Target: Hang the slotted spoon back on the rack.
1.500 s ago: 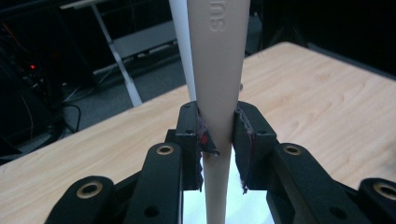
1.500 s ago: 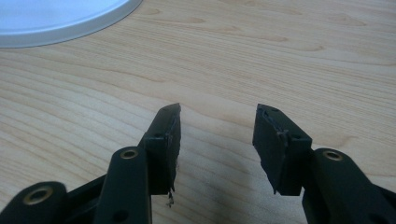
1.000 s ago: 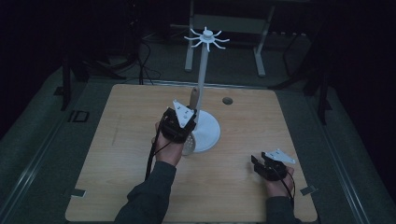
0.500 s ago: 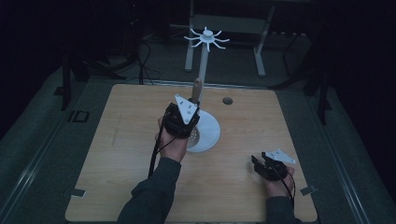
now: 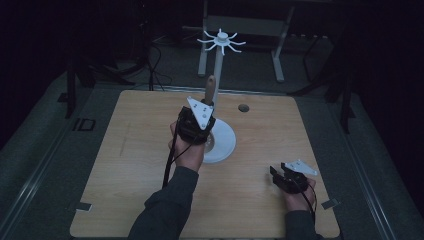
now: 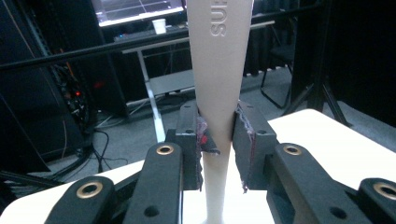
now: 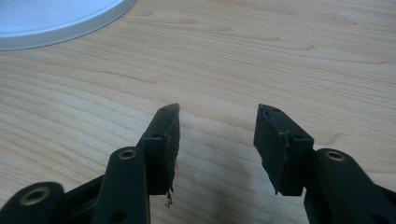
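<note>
High view, near to far: right gripper (image 5: 285, 176) is resting near the table's (image 5: 125, 165) near right corner, jaws apart and empty; left gripper (image 5: 200, 122) is clamping a beige utensil handle (image 6: 218, 70) upright over the white stand base (image 5: 225, 145) at table centre; spoked rack top (image 5: 221, 40) is standing beyond. Risk: handle is tapering, possibly slipping through pads (image 6: 245, 140).
</note>
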Tool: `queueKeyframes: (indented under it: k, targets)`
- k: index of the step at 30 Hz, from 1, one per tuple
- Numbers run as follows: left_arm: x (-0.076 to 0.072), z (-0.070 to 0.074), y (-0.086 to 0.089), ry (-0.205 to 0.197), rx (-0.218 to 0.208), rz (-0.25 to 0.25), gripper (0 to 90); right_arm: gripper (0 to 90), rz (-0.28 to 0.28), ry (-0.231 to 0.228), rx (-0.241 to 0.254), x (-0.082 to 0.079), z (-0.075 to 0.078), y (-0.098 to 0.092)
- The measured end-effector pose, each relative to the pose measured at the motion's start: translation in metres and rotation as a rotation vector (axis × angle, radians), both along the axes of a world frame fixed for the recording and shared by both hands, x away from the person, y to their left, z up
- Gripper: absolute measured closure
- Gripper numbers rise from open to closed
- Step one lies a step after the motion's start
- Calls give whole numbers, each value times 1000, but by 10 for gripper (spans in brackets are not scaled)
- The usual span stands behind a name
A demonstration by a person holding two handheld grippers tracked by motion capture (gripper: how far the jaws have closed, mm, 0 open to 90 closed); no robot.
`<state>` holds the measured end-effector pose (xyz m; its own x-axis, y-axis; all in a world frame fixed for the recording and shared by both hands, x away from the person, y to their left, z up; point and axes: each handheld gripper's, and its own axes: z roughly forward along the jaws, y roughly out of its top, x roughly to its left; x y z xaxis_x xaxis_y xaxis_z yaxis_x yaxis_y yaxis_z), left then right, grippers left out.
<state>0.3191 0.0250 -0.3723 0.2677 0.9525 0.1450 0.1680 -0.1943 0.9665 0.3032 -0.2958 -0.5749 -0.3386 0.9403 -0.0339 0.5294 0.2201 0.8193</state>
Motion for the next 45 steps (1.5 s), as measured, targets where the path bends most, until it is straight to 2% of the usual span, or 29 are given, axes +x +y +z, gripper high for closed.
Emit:
queueKeyframes:
  k: [7, 16, 24, 31, 45]
  targets:
    - [1, 4, -4, -8, 1, 15, 732, 497, 1, 1, -2, 0, 0, 0]
    - [3, 15, -13, -27, -8, 43, 732, 496, 1, 2, -2, 0, 0, 0]
    - [6, 22, -16, -35, -10, 48, 732, 495, 2, 3, -2, 0, 0, 0]
    - [8, 31, -22, -46, 11, 69, 731, 495, 4, 4, -3, 0, 0, 0]
    - [15, 39, -32, -51, 35, 97, 731, 492, 6, 2, -3, 1, 0, 0]
